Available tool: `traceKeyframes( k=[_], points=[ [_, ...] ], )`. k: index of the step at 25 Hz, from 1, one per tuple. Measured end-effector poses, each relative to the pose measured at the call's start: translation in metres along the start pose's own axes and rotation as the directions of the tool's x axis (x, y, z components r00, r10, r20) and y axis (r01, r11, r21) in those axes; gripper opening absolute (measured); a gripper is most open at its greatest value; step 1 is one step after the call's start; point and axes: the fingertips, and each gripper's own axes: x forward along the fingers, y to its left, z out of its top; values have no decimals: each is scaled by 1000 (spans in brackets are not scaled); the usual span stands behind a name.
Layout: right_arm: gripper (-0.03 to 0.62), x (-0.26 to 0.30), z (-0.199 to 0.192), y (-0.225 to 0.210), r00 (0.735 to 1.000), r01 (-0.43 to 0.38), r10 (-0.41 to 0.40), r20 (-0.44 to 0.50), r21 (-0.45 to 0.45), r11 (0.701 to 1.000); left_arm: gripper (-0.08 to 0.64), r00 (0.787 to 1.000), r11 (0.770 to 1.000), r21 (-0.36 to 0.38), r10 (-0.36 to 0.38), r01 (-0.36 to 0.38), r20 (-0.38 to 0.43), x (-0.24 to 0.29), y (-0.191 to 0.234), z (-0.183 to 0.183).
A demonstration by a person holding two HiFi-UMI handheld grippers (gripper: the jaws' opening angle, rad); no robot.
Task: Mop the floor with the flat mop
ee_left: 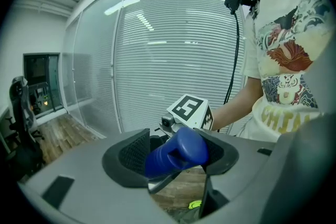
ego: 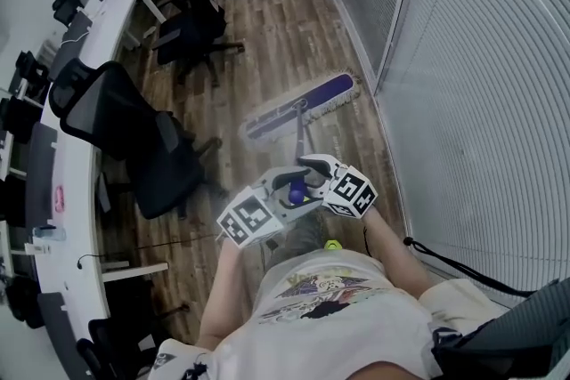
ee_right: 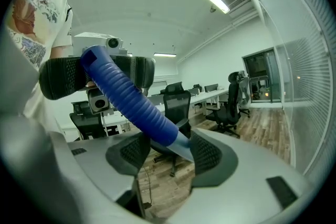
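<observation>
Left gripper (ee_left: 176, 153) and right gripper (ee_right: 166, 147) face to face, jaws tight on mop handle (ee_right: 127, 98).

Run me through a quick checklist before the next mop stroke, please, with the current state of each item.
1. Left gripper clamped on the mop handle: ok, at the end of its blue grip.
2. Right gripper clamped on the mop handle: ok, lower down the grip.
3. Mop head flat on the floor: ok, as far as it shows.
4. Mop head clear of the glass wall: cannot tell; its end lies right by the wall's base.
5. Office chair out of the path: ok, it stands apart to the left.
6. Mop pad clean: cannot tell.
</observation>
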Motion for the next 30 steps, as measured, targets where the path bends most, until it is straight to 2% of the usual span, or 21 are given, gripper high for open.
traceKeyframes(
  k=[6,10,24,30],
  points=[
    [225,-41,-17,48,1000,-10,10,-3,-5,1000,245,1000,1000,-5,1,-1,16,7,-67,7],
    [225,-49,-18,74,1000,-22,22,-20,-13,1000,245,999,1000,-14,5,-5,32,-4,-91,8],
    [225,-39,-46,91,995,-75,71,-68,-62,995,245,990,997,-34,78,-74,117,-6,-104,-21],
    [227,-24,-47,81,993,-92,86,-81,-69,993,245,987,995,-46,90,-84,137,-9,-86,-27]
  ],
)
